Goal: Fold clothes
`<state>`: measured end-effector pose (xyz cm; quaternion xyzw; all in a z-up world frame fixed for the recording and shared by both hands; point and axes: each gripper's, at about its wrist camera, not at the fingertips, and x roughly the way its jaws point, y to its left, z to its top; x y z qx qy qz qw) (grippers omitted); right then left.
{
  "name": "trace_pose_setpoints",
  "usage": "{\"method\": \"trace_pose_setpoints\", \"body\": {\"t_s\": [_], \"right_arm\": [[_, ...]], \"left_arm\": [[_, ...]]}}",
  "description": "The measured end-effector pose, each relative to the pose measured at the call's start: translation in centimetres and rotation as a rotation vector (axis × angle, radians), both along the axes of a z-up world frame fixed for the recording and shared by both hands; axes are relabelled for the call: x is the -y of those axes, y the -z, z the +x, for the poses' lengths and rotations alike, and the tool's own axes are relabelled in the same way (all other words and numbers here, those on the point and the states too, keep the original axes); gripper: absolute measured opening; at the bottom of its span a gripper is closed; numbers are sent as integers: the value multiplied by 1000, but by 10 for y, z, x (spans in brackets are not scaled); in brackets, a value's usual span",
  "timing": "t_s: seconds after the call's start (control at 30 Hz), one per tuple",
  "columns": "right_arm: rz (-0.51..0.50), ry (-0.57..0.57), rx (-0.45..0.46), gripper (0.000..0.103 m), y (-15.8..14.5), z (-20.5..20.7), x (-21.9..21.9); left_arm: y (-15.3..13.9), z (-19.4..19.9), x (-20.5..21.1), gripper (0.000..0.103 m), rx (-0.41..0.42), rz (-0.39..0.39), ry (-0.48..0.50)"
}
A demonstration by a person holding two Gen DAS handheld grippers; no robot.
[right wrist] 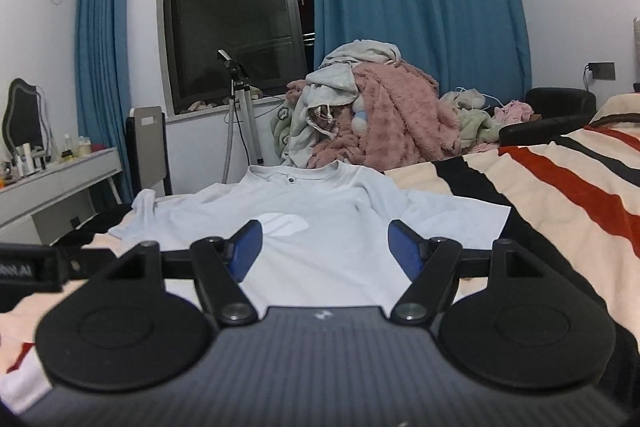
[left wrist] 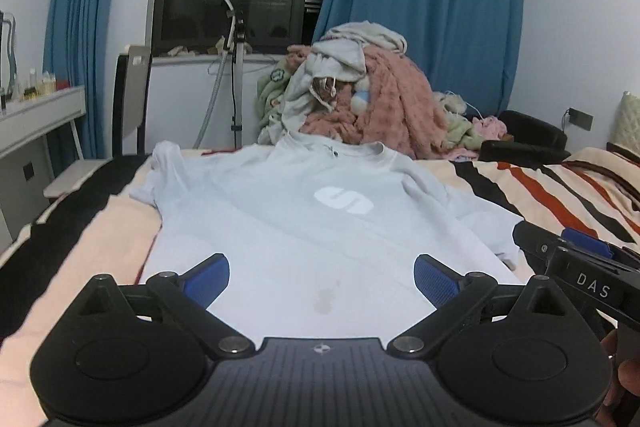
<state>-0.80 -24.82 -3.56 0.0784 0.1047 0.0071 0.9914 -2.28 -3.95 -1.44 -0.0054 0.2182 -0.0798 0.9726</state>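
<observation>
A pale blue T-shirt (left wrist: pixel 288 227) with a white logo lies spread flat on the bed, collar towards the far end; its left sleeve is bunched up. My left gripper (left wrist: pixel 322 277) hovers open over the shirt's near hem, nothing between its blue pads. The right gripper (left wrist: pixel 576 259) shows at the right edge of the left wrist view, beside the shirt's right side. In the right wrist view the T-shirt (right wrist: pixel 320 223) lies ahead and my right gripper (right wrist: pixel 326 247) stands open above its lower half, empty. The left gripper's body (right wrist: pixel 36 267) pokes in from the left.
A heap of clothes and a pink fleece blanket (left wrist: pixel 360 95) is piled at the bed's far end. The striped bedspread (right wrist: pixel 560 195) rises to the right. A dresser (right wrist: pixel 60 183), a chair (right wrist: pixel 150 147) and a stand (right wrist: pixel 240 115) are at the left, by the window.
</observation>
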Motion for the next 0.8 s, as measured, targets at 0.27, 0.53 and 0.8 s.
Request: {"method": "trace_pose_setpoints", "body": {"t_s": [0.27,0.53,0.8], "right_arm": [[153,35,-89,71,9,32,41],[59,136,-234,63,65,156,127],[337,279,-283,51,118,233,215]], "left_arm": [[-1,6,-7,101,-25,-26,-8],[29,34,8,102,-81,16,27],[58,60,22,102,-132,13,102]]}}
